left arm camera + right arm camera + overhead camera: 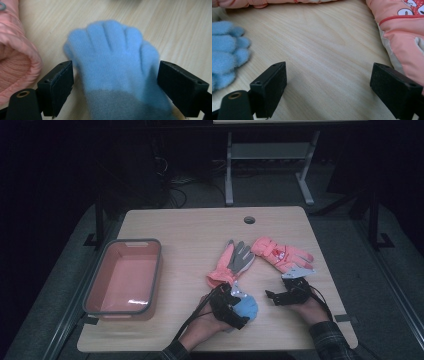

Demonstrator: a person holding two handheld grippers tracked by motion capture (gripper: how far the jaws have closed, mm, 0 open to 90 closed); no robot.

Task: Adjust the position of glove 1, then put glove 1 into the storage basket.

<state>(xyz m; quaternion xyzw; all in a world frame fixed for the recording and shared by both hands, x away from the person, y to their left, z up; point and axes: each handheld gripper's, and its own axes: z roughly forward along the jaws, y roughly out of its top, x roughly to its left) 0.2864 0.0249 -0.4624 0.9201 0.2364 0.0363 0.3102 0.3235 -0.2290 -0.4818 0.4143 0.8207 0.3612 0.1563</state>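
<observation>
Left jaws: we see them spread wide in the left gripper view, one on each side of the blue fuzzy glove (112,67), neither pressing it.
Left gripper (231,306): it sits at the near middle of the tabletop (190,227), held by the person's left hand (202,327).
Blue fuzzy glove: it lies flat on the wood with its fingers pointing away from the left gripper camera; its cuff end is grey.
Right jaws: we see them wide apart in the right gripper view, with bare wood between them.
Right gripper (285,296): it rests near the right front of the tabletop, well apart from the left gripper.
Pink ski glove, printed (280,254): it lies just beyond the right gripper, and its edge comes close to the right-hand jaw in the right gripper view.
Pink glove with grey palm (231,262): it lies mid-tabletop, its cuff just beside the left gripper.
Pink bin (125,277): it stands at the left of the tabletop, grey-rimmed, well apart from the gloves.
</observation>
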